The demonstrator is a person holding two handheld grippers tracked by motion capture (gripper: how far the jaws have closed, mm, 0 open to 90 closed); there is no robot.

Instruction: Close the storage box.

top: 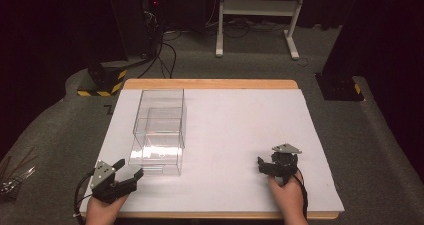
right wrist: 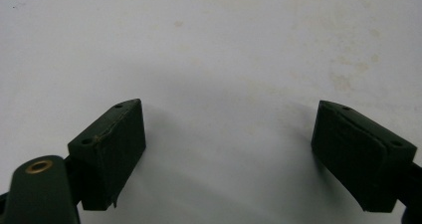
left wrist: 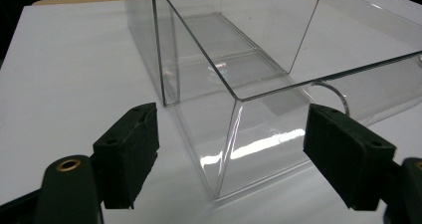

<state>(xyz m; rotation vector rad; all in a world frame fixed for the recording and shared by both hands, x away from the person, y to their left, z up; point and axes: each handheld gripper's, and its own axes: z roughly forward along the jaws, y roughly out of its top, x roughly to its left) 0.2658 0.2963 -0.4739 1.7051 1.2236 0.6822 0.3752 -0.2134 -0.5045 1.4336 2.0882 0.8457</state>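
My left gripper [top: 131, 171] sat jaws apart, nothing between, clear box [left wrist: 239, 84] just ahead, near corner facing gap, not touching. My right gripper [top: 264, 166] well apart from box, jaws apart over bare white table [right wrist: 209, 45].

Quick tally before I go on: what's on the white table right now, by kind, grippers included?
Clear plastic box: 1, on the left half of the white table, its near corner between the left gripper's open jaws without touching the pads.
Grippers: 2, the left gripper by the box and the right gripper, open over bare tabletop.
Total: 3
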